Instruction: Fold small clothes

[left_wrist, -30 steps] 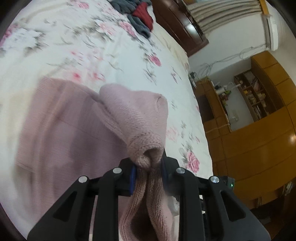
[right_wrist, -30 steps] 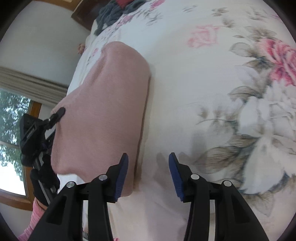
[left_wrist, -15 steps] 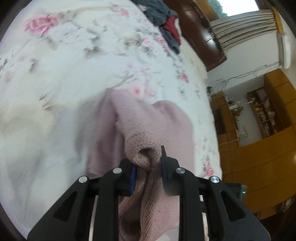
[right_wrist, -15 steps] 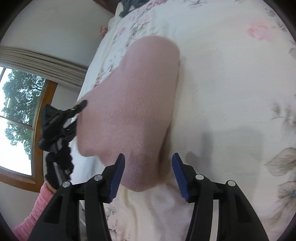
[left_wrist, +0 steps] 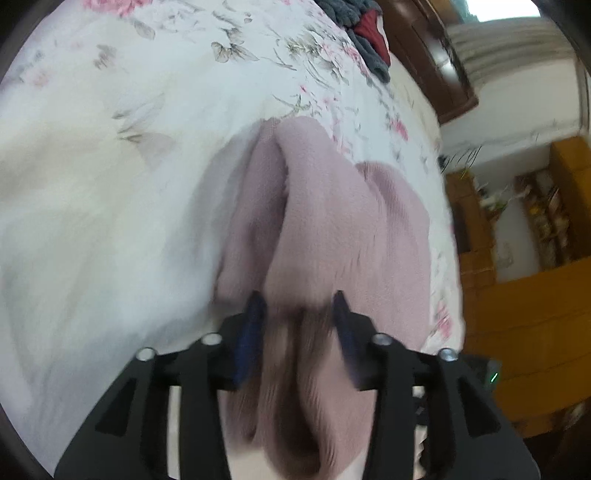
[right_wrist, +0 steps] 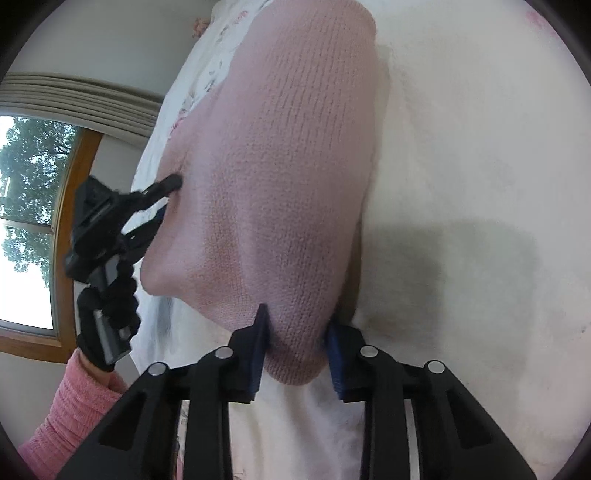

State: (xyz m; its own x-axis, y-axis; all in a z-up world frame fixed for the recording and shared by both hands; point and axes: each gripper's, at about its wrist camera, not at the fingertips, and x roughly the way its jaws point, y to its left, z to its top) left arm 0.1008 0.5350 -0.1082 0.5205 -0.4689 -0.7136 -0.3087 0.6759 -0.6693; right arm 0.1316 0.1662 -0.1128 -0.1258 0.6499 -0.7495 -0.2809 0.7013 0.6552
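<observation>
Between the fingers of the left tool [left_wrist: 298,314] runs a bunched fold of the pink knit [left_wrist: 332,229], which stretches forward from the tips over the floral bed [left_wrist: 110,184]; the jaws stand a little apart with the cloth filling the gap (the view is blurred, so whether they truly pinch it cannot be told). Far ahead of that tool, near the headboard [left_wrist: 436,66], lies a heap of grey and red clothes [left_wrist: 365,26]. The right tool [right_wrist: 297,328] has its jaws either side of the knit's near corner [right_wrist: 295,354], both pads touching the cloth, gripping it. Left of the right tool, the left one meets the knit's far edge, held by a gloved hand [right_wrist: 92,332] with a pink sleeve [right_wrist: 70,413]. Beyond it is a window [right_wrist: 26,221].
</observation>
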